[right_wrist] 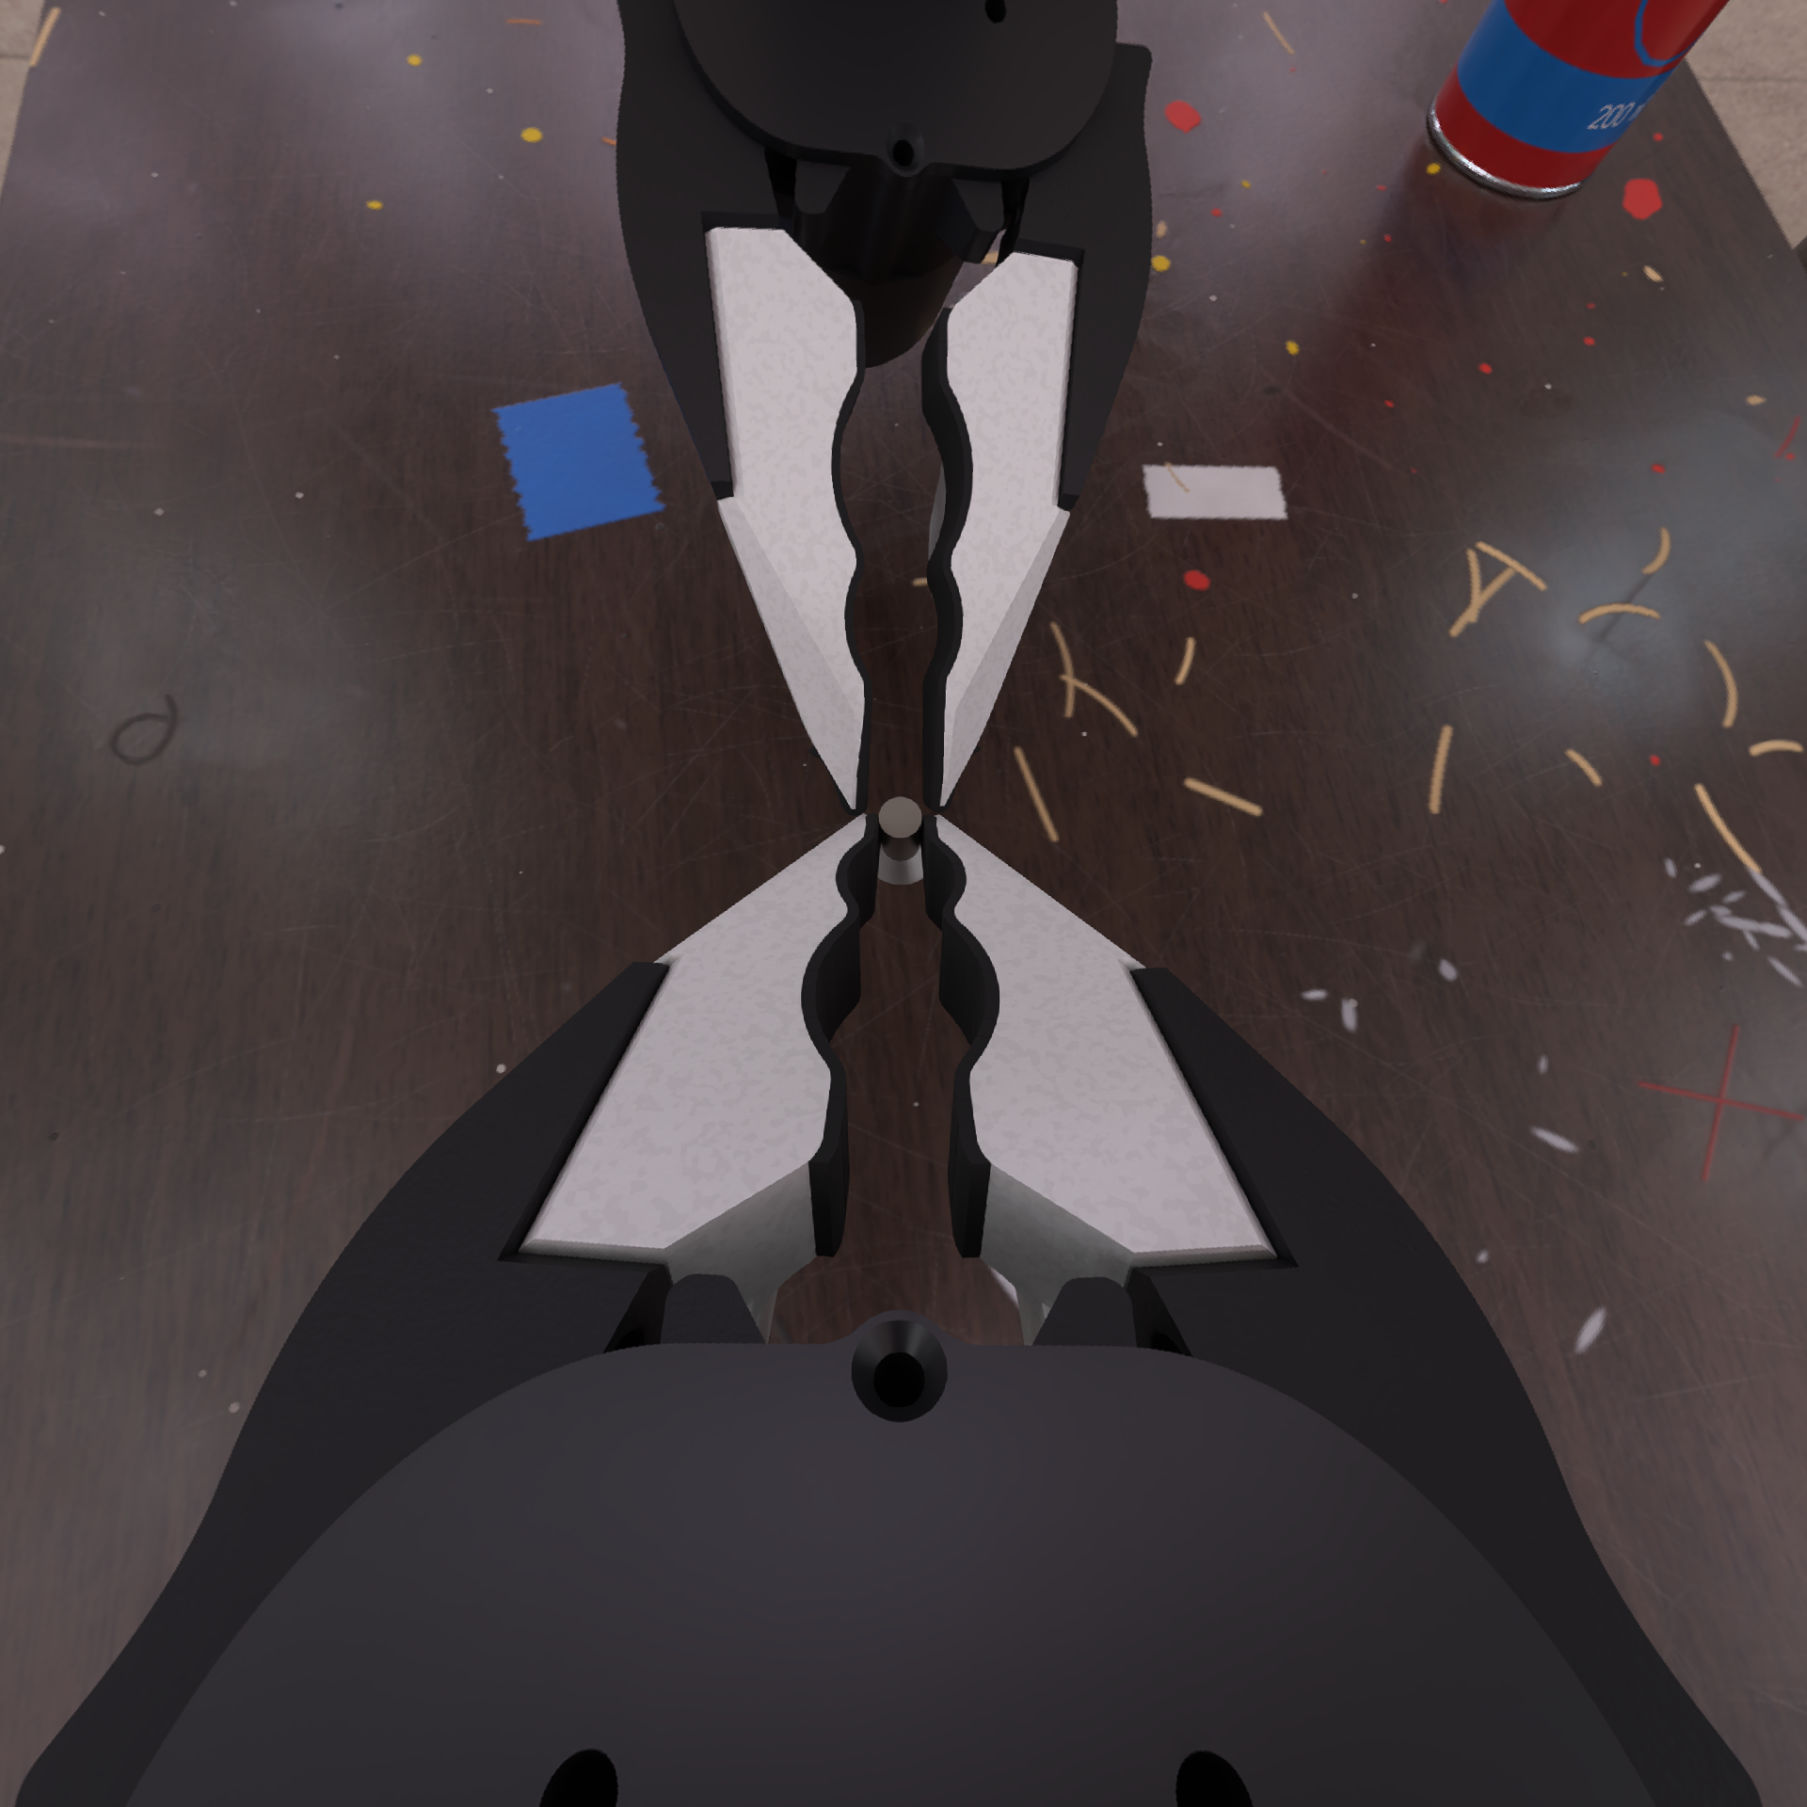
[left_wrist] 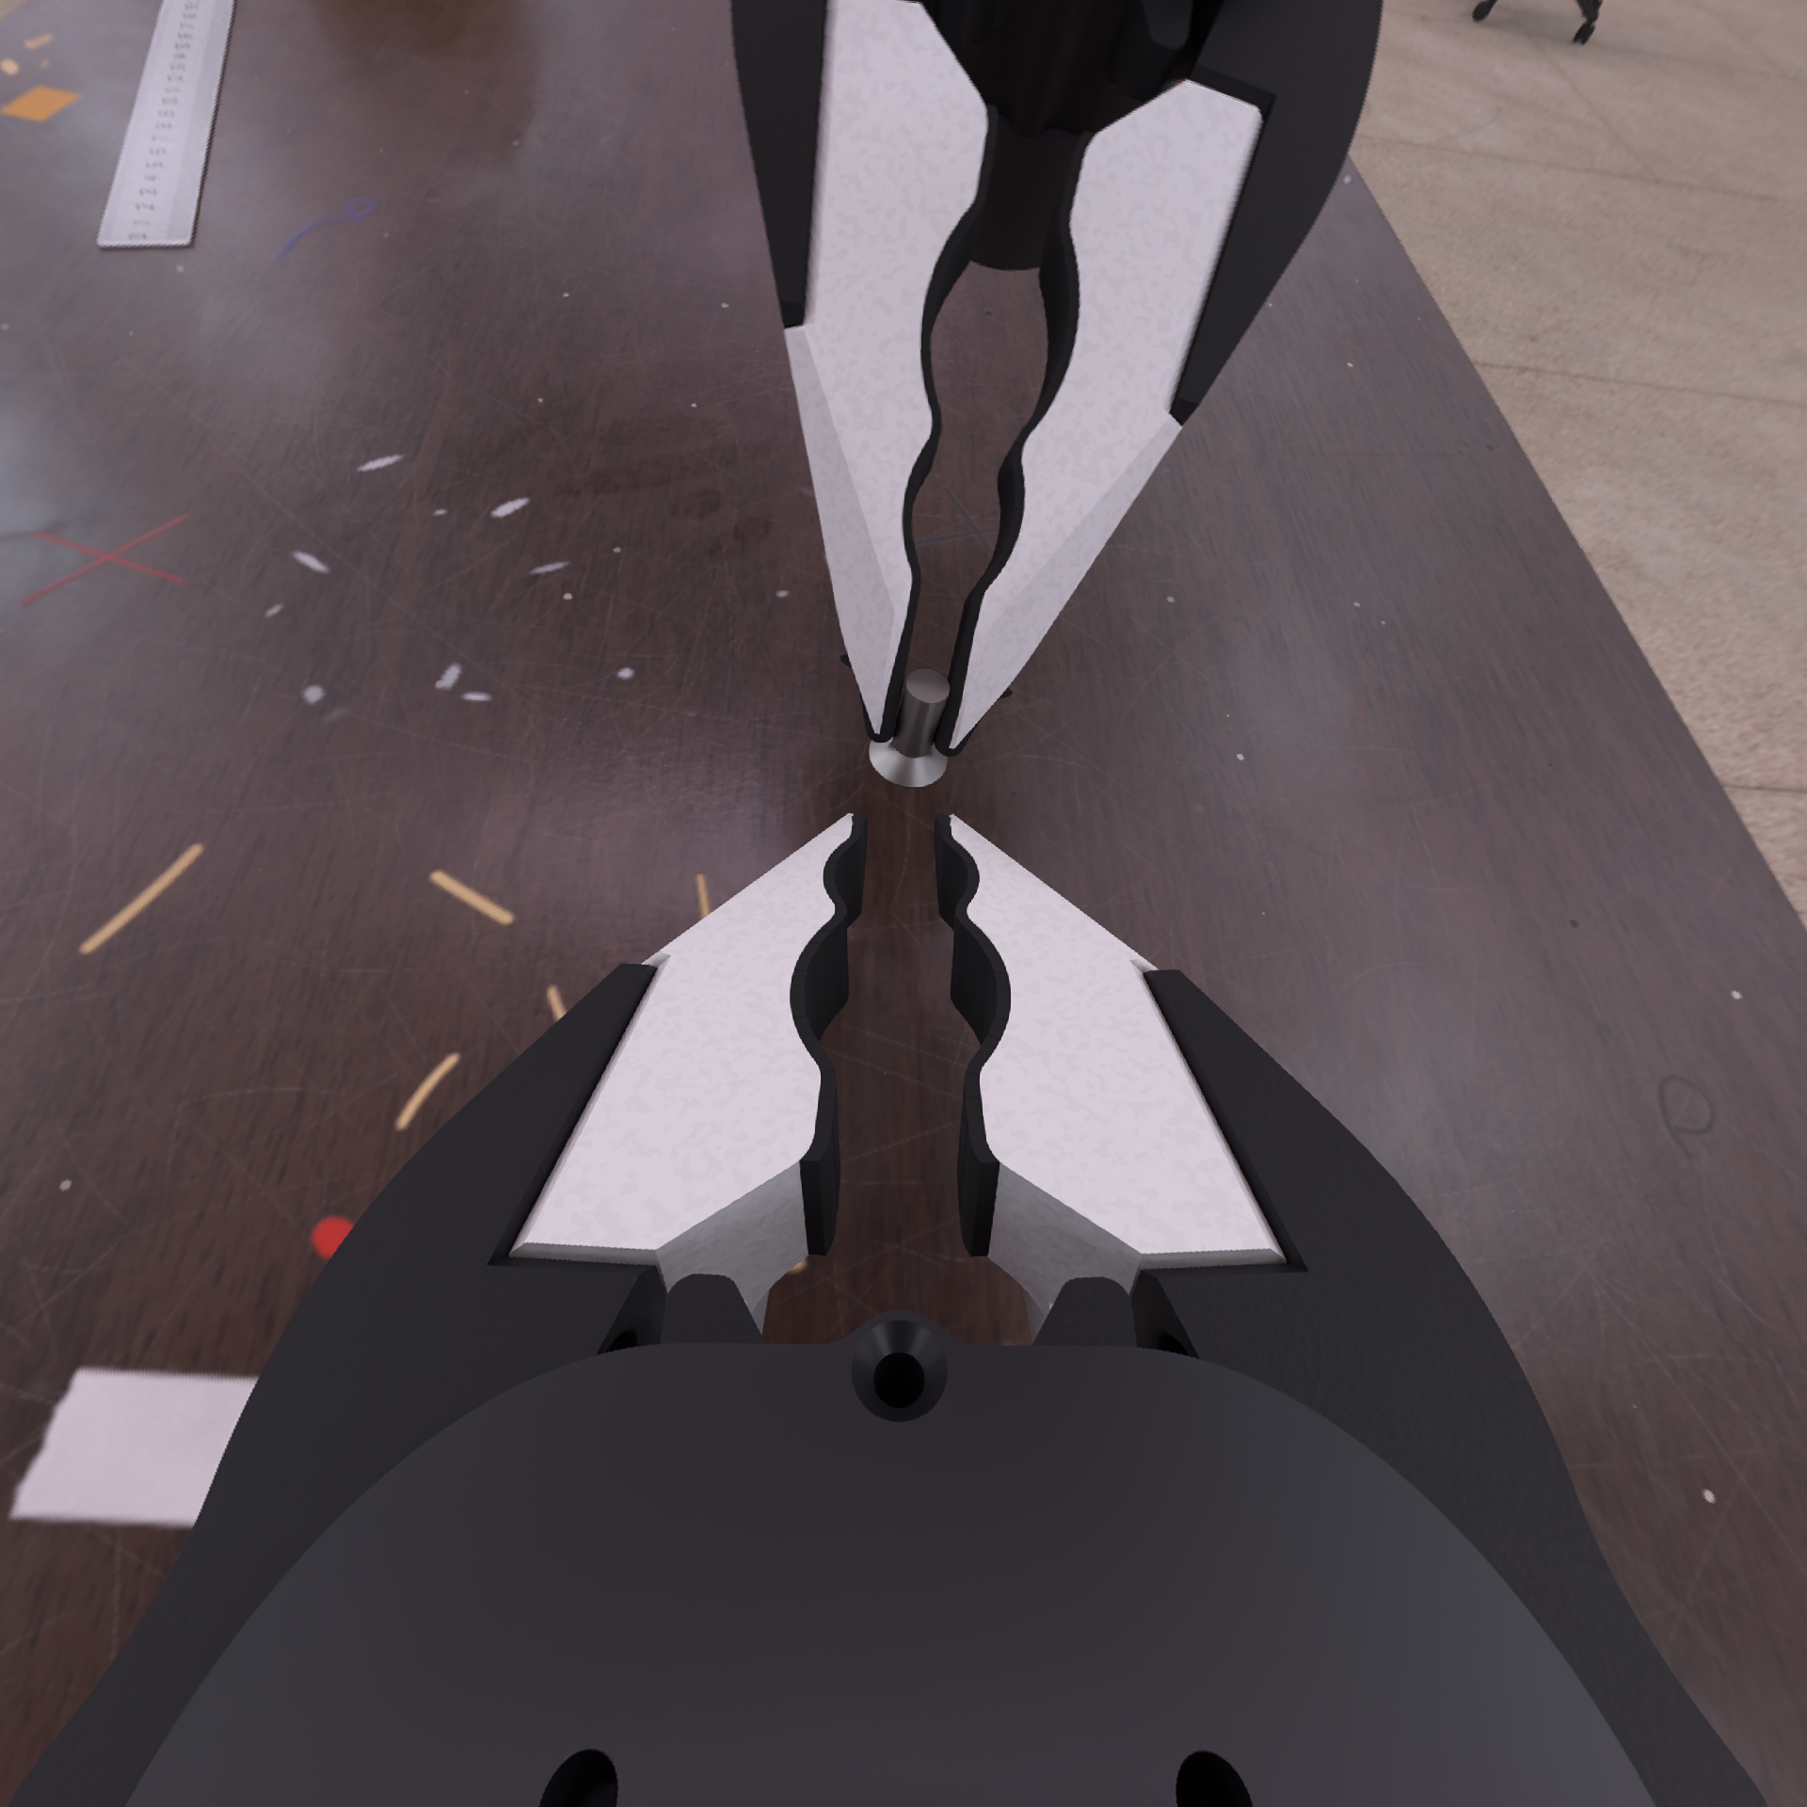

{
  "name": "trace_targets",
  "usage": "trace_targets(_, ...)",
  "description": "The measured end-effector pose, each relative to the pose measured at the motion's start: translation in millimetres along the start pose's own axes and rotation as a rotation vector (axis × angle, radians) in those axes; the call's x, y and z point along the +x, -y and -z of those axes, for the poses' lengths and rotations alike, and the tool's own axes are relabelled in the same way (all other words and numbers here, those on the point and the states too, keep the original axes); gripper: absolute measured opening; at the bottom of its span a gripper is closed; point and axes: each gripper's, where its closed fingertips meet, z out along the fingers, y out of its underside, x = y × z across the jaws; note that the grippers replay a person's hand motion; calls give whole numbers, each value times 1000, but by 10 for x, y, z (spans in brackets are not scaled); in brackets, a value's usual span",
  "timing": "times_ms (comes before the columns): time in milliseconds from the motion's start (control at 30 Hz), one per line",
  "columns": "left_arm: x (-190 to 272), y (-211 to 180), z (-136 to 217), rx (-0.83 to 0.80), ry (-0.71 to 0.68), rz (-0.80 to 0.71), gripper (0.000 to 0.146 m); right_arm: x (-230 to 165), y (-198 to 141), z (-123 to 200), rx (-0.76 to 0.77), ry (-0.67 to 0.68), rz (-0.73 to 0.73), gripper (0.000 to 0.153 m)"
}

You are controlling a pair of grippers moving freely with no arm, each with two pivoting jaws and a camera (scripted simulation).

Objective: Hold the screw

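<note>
The table (left_wrist: 489,684) is a dark brown wooden surface, scratched and stained, and in the left wrist view a beige floor (left_wrist: 1613,293) shows in the upper right corner of the frame.

In the left wrist view, starting from the left edge, there is a white piece of tape (left_wrist: 127,1447) at the lower left, a thin red cross mark (left_wrist: 103,559) in the middle left and a metal ruler (left_wrist: 166,122) at the upper left. More to the right lie pale wood slivers (left_wrist: 142,898) and white flecks (left_wrist: 450,675). In the middle of the frame the screw (left_wrist: 917,728) stands on its head on the table, shaft pointing up. The right gripper (left_wrist: 919,724) comes down from the top and its tips are clenched on the shaft. The left gripper (left_wrist: 900,831) is at the bottom centre; its jaws stand apart with an empty gap, and its tips are just before the screw head without touching it.

In the right wrist view, a blue tape patch (right_wrist: 579,460) lies at the upper left. In the centre the screw (right_wrist: 900,831) sits between the tips of the right gripper (right_wrist: 900,851), and the left gripper (right_wrist: 900,802) reaches in from the top, very near. To the right are a white tape strip (right_wrist: 1214,491), more slivers, red chips (right_wrist: 1643,198) and, at the upper right corner, a red and blue can (right_wrist: 1555,88).
</note>
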Motion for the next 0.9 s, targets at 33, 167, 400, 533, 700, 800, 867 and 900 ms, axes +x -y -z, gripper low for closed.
trace_targets(33, -16, -2, 8, 0, -6, 16, 14, 15, 4, -5, -1, -4, 2, 8)
trace_targets(167, -104, -8, 37, -12, -25, 66, 13, 103, -1, -16, -9, -19, -6, 8)
trace_targets(400, -286, -33, 92, -18, -62, 130, 12, 207, -8, -63, 4, -22, -33, 8)
trace_targets(533, -377, -37, 120, -7, -89, 186, 11, 298, 4, -86, 17, -34, -41, 8)
trace_targets(700, -394, 6, 141, -6, -173, 306, 9, 481, -68, -100, -7, -79, -33, 8)
trace_targets(800, -350, 20, 123, 14, -243, 416, 8, 493, -129, -145, -31, -73, 2, 8)
trace_targets(867, -362, 19, 120, 21, -239, 419, 8, 463, -154, -193, -58, -58, 25, 8)
trace_targets(900, -365, 16, 124, 14, -226, 390, 8, 450, -156, -209, -63, -51, 31, 8)
